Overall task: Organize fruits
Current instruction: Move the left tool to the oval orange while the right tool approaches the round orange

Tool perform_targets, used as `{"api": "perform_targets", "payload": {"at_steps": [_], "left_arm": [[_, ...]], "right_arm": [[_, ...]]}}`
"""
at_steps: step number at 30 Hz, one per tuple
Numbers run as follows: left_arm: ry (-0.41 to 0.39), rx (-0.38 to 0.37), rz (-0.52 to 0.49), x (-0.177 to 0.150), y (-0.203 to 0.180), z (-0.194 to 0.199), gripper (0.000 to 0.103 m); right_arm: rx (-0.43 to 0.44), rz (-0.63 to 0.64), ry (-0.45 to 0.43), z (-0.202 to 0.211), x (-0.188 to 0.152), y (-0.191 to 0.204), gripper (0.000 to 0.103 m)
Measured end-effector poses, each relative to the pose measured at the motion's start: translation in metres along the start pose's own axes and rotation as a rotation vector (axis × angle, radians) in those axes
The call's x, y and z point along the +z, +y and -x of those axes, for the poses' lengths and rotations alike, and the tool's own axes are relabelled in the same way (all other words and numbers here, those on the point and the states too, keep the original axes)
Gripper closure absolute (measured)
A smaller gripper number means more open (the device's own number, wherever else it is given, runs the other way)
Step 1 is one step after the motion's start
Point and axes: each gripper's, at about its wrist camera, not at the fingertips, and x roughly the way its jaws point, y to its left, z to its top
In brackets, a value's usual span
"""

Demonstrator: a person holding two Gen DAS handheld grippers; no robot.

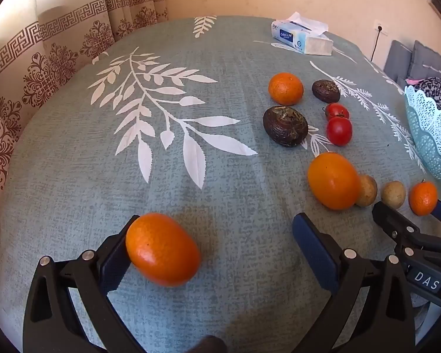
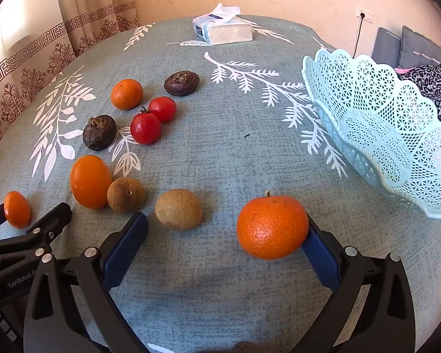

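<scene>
Nothing sits in the lattice basket (image 2: 376, 135) yet: all the fruit lies on the worktop (image 2: 235, 153), and the left hand-held gripper (image 1: 217, 253) and right hand-held gripper (image 2: 223, 244) gape wide, a mandarin (image 1: 162, 248) and a tangerine (image 2: 272, 227) each touching one pad, ungripped.

Basket (image 2: 376, 135) lies at table's (image 2: 226, 153) right edge. Fruits (image 2: 145, 128) lie scattered left of it. Tissue pack (image 2: 223, 29) lies at the far side.

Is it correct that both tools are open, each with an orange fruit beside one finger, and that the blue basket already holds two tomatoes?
Not quite. The right wrist view shows the basket with nothing in it; both tomatoes lie on the tablecloth. The rest stands: the left tool and right tool are open, each with an orange fruit beside one finger.
</scene>
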Motion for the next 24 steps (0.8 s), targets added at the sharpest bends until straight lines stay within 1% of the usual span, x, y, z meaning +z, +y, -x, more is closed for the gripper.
{"api": "perform_targets", "payload": {"at_steps": [9,10,14,15,24], "left_arm": [[-0.012,0.002,-0.006,-0.0036,-0.0011,0.0035,0.005],[0.0,-0.002,0.001,-0.0008,-0.0008,-0.0012,0.005],[0.002,0.0,0.0,-0.0016,-0.002,-0.0016,0.005],[0.002,0.002,-0.001,-0.0019,-0.0026,-0.0016,0.005],[0.002,0.005,0.0,-0.0023,-0.0006,-0.0042,0.005]], "right_arm": [[0.017,0.02,0.011,0.0032,-0.0024,-0.0006,0.002],[0.018,0.025,0.013,0.0042,-0.0029,-0.0009,0.002],[0.03,0.038,0.024,0.0081,-0.0086,0.0025,0.002],[0.044,0.041,0.031,0.0025,-0.0019,-0.0028,0.002],[0.045,0.046,0.034,0.0026,-0.0019,-0.0023,0.002]]}}
